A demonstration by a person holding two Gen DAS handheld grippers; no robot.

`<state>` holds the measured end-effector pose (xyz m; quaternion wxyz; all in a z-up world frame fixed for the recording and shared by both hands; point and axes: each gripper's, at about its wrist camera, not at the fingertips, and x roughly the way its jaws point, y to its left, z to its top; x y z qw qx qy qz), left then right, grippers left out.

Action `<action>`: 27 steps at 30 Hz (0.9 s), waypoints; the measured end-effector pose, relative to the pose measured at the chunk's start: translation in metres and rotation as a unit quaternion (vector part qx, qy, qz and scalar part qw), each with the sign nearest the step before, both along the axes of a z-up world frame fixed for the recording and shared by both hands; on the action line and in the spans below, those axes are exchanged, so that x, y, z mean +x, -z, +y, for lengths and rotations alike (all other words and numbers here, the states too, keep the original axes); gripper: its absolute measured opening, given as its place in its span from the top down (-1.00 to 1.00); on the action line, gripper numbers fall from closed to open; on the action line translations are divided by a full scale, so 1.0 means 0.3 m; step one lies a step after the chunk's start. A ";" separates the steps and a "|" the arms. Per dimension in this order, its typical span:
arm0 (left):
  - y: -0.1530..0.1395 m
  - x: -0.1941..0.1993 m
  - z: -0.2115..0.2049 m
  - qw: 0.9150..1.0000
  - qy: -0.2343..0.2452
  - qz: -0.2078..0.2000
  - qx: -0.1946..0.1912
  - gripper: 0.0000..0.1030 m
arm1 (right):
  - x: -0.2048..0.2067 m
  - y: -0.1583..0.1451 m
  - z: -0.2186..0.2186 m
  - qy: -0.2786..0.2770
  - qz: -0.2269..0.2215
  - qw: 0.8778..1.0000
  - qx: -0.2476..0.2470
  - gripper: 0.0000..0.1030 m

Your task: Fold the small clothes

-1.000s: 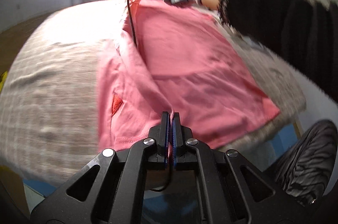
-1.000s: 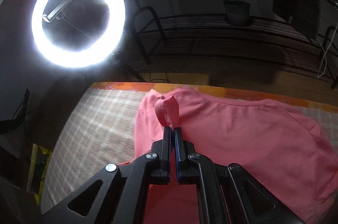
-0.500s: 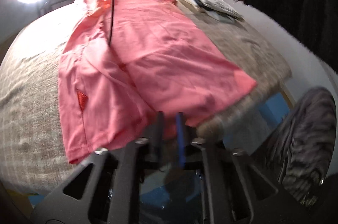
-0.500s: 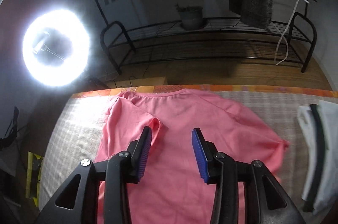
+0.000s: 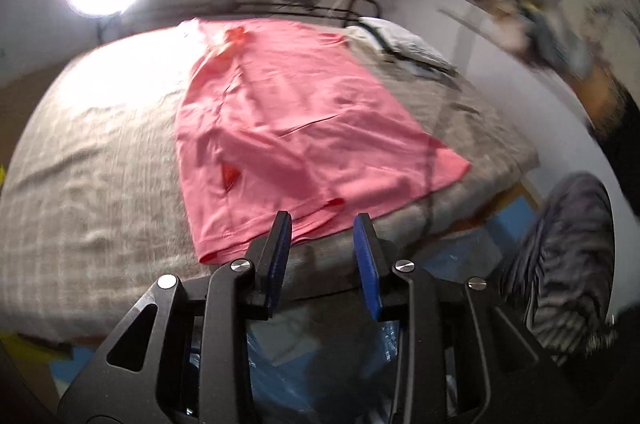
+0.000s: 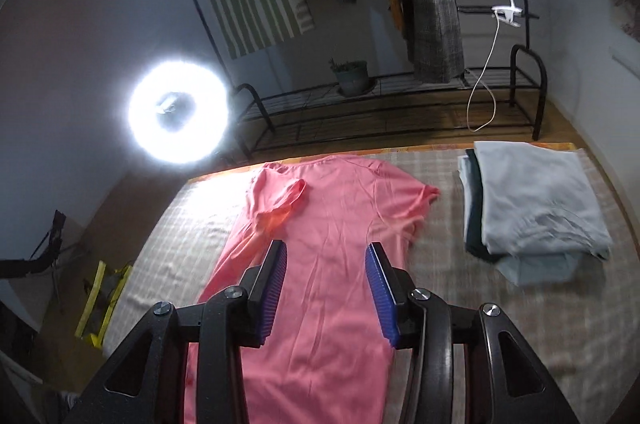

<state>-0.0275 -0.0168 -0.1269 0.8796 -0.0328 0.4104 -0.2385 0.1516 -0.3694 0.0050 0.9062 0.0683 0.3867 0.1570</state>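
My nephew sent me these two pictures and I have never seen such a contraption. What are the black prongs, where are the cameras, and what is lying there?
Each picture comes from a camera mounted on a hand-held two-finger gripper, looking forward along its fingers. One shows the left gripper, the other the right gripper. Both stand open and hold nothing. On the checked grey cover lies a pink T-shirt, one side already folded inward. Beside it sits a stack of folded grey clothes. The bright circle is a ring light.
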 end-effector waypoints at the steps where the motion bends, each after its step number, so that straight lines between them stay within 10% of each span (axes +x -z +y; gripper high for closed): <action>1: 0.012 0.018 0.000 1.000 -0.012 0.011 -0.004 0.38 | -0.039 0.004 0.009 -0.006 0.003 1.000 0.004 0.15; 7: 0.058 0.096 -0.090 0.999 -0.031 0.025 0.007 0.36 | -0.151 0.188 0.186 -0.069 0.054 0.996 0.031 0.15; 16: 0.166 0.177 -0.164 0.996 -0.062 0.044 0.055 0.36 | 0.100 0.430 0.418 -0.116 0.137 0.983 0.046 0.13; 19: 0.181 0.191 -0.181 0.995 -0.060 0.041 0.066 0.94 | 0.191 0.504 0.455 -0.101 0.163 0.980 0.060 0.11; 27: 0.179 0.164 -0.199 0.995 -0.043 0.013 0.089 1.00 | 0.363 0.626 0.598 -0.097 0.189 0.976 0.044 0.11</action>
